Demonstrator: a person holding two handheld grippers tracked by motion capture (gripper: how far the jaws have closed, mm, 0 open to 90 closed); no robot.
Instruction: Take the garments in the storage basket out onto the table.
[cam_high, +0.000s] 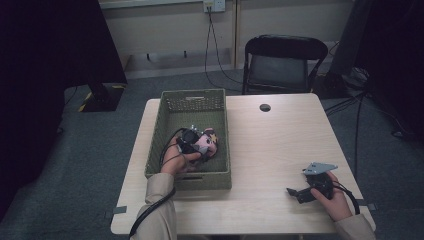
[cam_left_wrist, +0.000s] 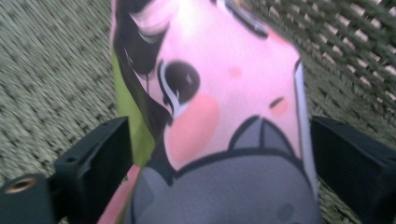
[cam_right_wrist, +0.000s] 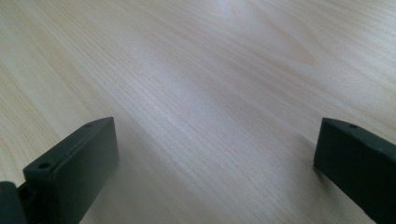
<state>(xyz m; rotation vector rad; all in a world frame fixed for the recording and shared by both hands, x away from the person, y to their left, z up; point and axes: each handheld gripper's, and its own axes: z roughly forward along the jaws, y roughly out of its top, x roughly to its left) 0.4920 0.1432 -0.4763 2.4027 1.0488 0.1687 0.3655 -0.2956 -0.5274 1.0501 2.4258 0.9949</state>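
A pink plush toy (cam_left_wrist: 224, 107) with a printed cartoon face and a grey lower part sits between the jaws of my left gripper (cam_high: 192, 142), inside the green woven basket (cam_high: 172, 102). Both jaws press on the toy's sides, spread wide, so the gripper is shut on it. In the high view the toy (cam_high: 207, 142) shows just right of the gripper, over the basket's floor. My right gripper (cam_high: 298, 194) rests low over the wooden table (cam_high: 270, 150) at the near right. It is open, with bare wood between its jaws (cam_right_wrist: 215, 154).
The basket stands on the table's left half, its near wall (cam_high: 200, 179) close to the front edge. A small black round mark (cam_high: 265, 107) lies at the table's far side. A black folding chair (cam_high: 282, 62) stands behind the table.
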